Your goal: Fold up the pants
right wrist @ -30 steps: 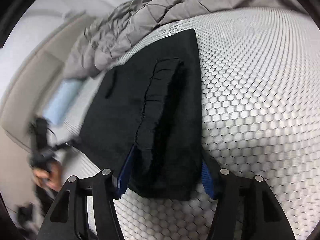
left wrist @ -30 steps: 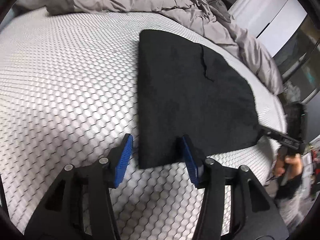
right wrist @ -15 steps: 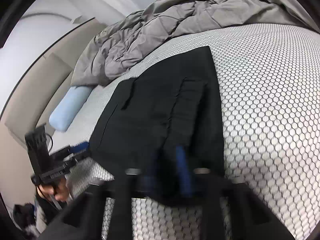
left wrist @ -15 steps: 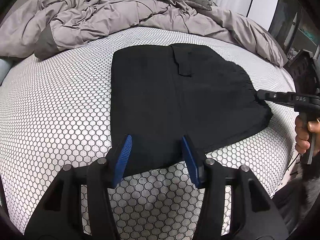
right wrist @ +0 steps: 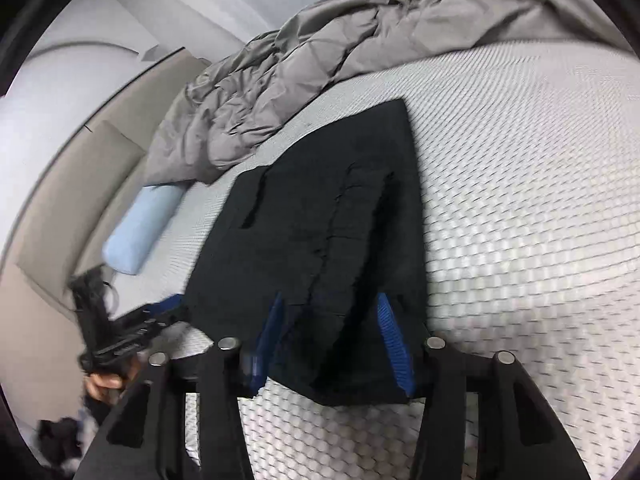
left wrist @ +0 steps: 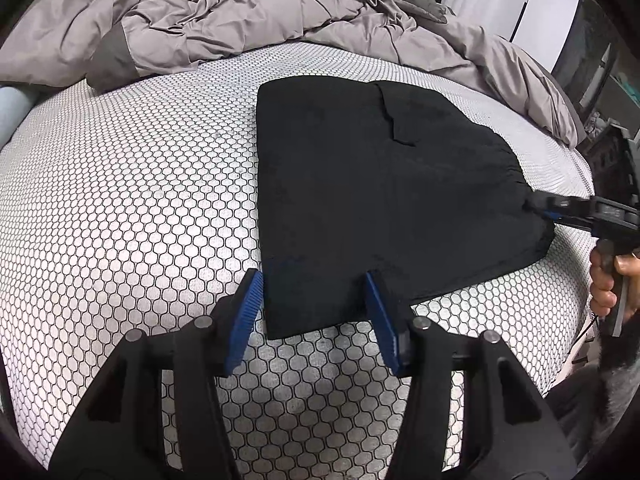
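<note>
The black pants (left wrist: 360, 184) lie folded flat on the honeycomb-patterned mattress (left wrist: 120, 200). My left gripper (left wrist: 314, 304) hovers over their near corner, blue pads apart and jaws opening a little; the corner lies loose between them. In the right wrist view the pants (right wrist: 320, 220) show a raised ridge that runs down between the pads of my right gripper (right wrist: 330, 336), whose jaws are opening without pressing the cloth. The right gripper (left wrist: 536, 204) touches the pants' right edge in the left view. Blurred, the left gripper (right wrist: 168, 308) sits at their left corner.
A crumpled grey duvet (left wrist: 240, 12) is piled along the far side of the bed. A light blue pillow (right wrist: 140, 232) lies by the beige headboard (right wrist: 80, 184). A hand (left wrist: 608, 280) holds the right gripper's handle past the mattress edge. White doors (left wrist: 520, 0) stand behind.
The right pads came close together on the pants' ridge half a second ago and now stand apart again. The left view has rolled and drawn back slightly; the pants stay flat.
</note>
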